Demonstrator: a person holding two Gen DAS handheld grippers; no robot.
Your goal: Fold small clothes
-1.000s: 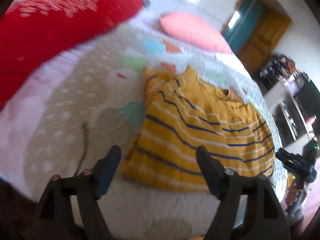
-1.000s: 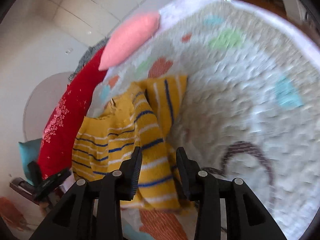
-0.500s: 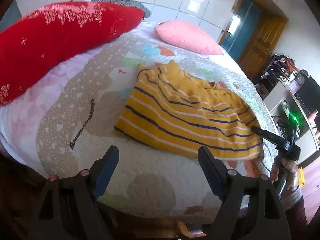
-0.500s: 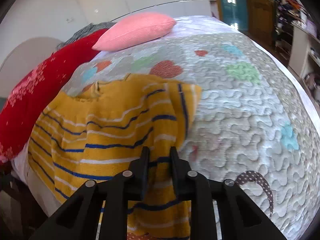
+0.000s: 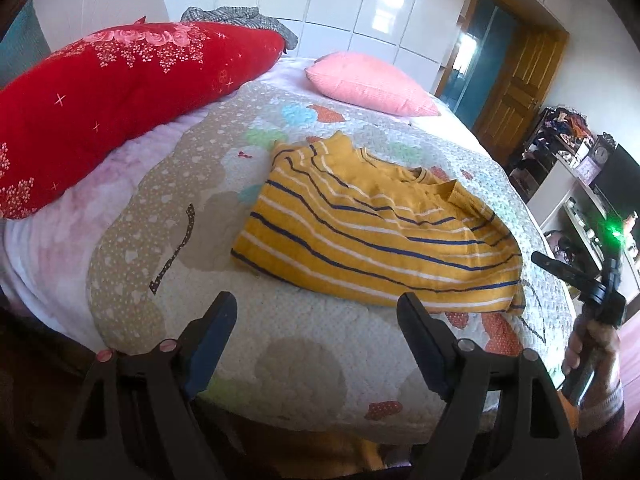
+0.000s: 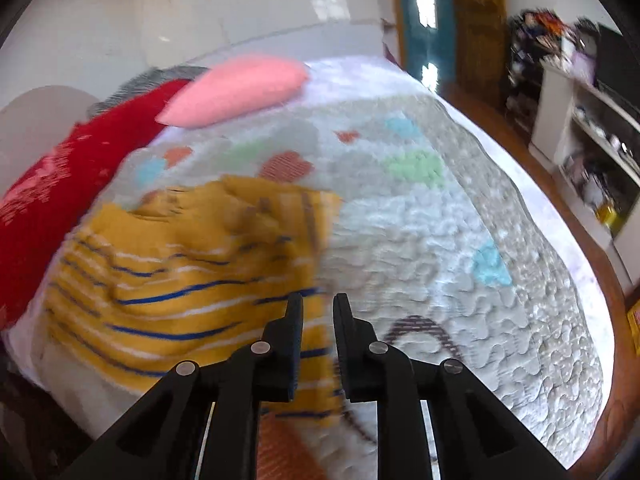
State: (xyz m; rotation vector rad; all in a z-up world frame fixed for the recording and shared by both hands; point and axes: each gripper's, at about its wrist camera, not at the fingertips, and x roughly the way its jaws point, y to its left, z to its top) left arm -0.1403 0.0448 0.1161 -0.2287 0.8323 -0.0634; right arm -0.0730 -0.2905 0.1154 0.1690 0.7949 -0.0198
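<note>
A yellow top with blue and white stripes (image 5: 372, 236) lies folded on the quilted bed (image 5: 280, 344), its collar facing the pink pillow. My left gripper (image 5: 316, 316) is open and empty, held back from the top's near edge above the quilt. In the right wrist view the same top (image 6: 192, 276) lies left of centre, blurred. My right gripper (image 6: 318, 312) has a narrow gap between its fingers and holds nothing; it hovers over the top's right edge. The right gripper also shows at the far right of the left wrist view (image 5: 576, 276), off the bed's edge.
A large red pillow (image 5: 112, 92) lies along the left of the bed and a pink pillow (image 5: 368, 84) at its head. Grey cloth (image 5: 240, 16) sits behind the red pillow. A wooden door (image 5: 516, 96) and cluttered shelves (image 5: 580, 184) stand to the right.
My right gripper let go of the top's edge and drew back slightly; its fingers parted a little. My left gripper pulled back from the top, which now lies flat.
</note>
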